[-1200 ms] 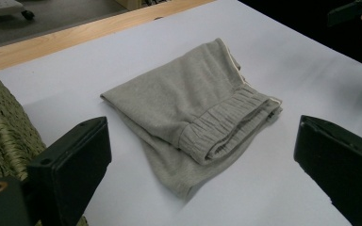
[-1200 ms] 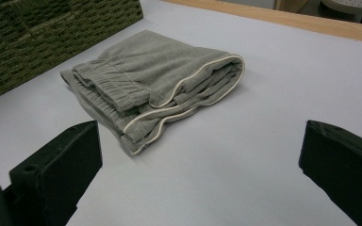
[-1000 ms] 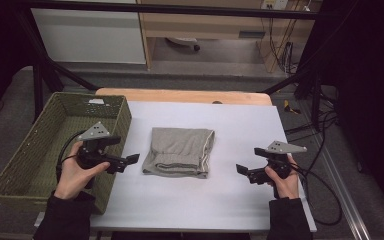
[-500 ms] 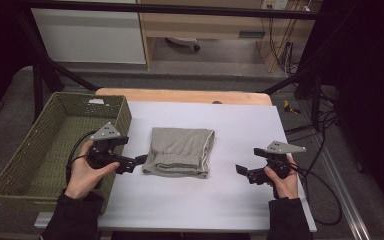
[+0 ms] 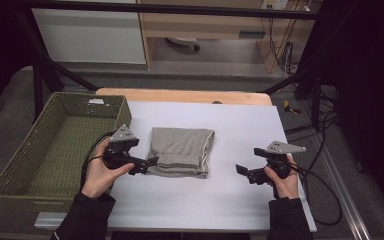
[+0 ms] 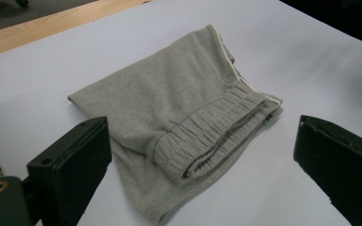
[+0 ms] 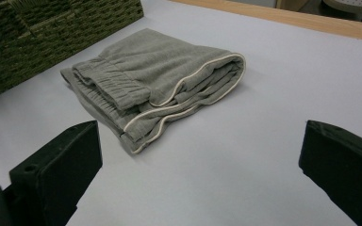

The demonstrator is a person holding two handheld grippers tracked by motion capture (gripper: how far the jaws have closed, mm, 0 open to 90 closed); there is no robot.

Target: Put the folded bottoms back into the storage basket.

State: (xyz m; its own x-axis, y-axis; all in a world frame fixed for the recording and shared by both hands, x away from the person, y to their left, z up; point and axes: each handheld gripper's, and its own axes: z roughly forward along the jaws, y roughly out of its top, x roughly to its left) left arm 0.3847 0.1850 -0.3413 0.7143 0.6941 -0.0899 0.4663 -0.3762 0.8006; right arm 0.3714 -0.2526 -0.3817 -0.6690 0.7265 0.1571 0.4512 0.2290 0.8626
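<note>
High view: folded grey shorts (image 5: 181, 151) flat near worktop (image 5: 240, 125) centre, slightly toward left edge. Wicker basket (image 5: 55, 145) hard against left edge, nothing visible inside. Left tongs (image 5: 149, 163) low at shorts' near-left corner, touching or just short of it; can't tell which. Right tongs (image 5: 240, 171) near right edge, well apart from shorts, pointed at them.

Left gripper view: left tongs (image 6: 202, 165) wide open, holding nothing. Shorts (image 6: 184, 117) dead ahead between jaws, elastic waistband nearest, pale piping along far side.

Right gripper view: right tongs (image 7: 198, 169) wide open too, holding nothing. Shorts (image 7: 155, 80) farther off, piped hems facing, basket (image 7: 52, 42) behind them.

Judgement: folding looks finished, stack neat. Likely left to do: grab the stack and move it, probably into basket. No grasp made, nothing lifted. Left side about to bite; right not yet in reach.
</note>
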